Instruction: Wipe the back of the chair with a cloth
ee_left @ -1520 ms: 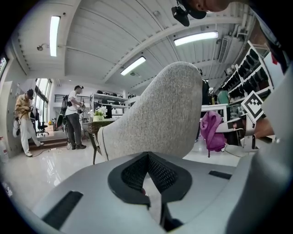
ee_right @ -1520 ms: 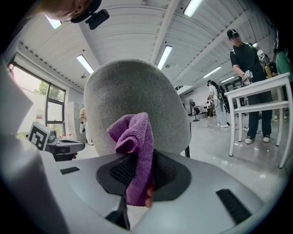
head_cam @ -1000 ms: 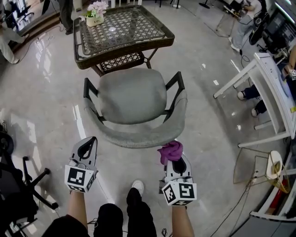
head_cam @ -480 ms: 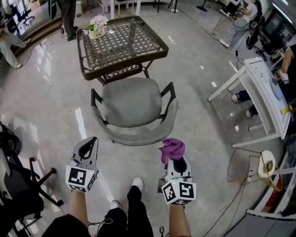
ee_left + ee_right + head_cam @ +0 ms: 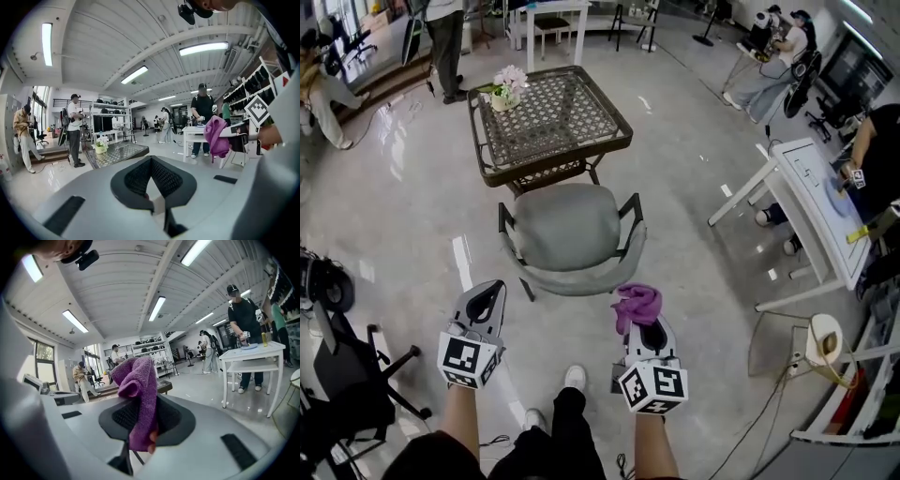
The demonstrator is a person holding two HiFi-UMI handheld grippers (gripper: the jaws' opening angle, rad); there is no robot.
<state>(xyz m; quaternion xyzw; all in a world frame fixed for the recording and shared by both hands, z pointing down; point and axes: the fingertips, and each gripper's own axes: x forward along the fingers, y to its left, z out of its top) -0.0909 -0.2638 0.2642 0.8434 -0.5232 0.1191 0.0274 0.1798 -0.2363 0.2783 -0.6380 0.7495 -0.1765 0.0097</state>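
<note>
Left gripper (image 5: 487,292): jaws drawn together with nothing between them, held low beside the person's left knee, well short of the chair.
Chair (image 5: 567,228): a grey upholstered armchair with dark arm frames. Its curved back (image 5: 574,280) faces the person and its seat faces the wicker table (image 5: 555,157) beyond.
Cloth (image 5: 637,304): purple terry, bunched and standing up out of the right jaws. It is near the right end of the chair back but not touching it, and bare floor shows between them.
Right gripper (image 5: 643,327): clamped on the lower fold of the cloth, with most of the fabric loose above the tips.
Step in hand: as I judge it, bringing the cloth up to the back, with no wiping contact yet.
Doing it well: close the gap first. Lay the loose bunch, not the hard jaw tips, flat on the top edge at one end, then draw it along the curve in one long pass. The chair looks light, so the empty left gripper could steady the back's left end against sliding. Keep the pinch firm, since terry will drag on the upholstery.
Change from a second ago: the chair now sits higher and smaller in the head view. Then the cloth lay right against the back's rim. Both grippers keep their places and the grip is unchanged.
</note>
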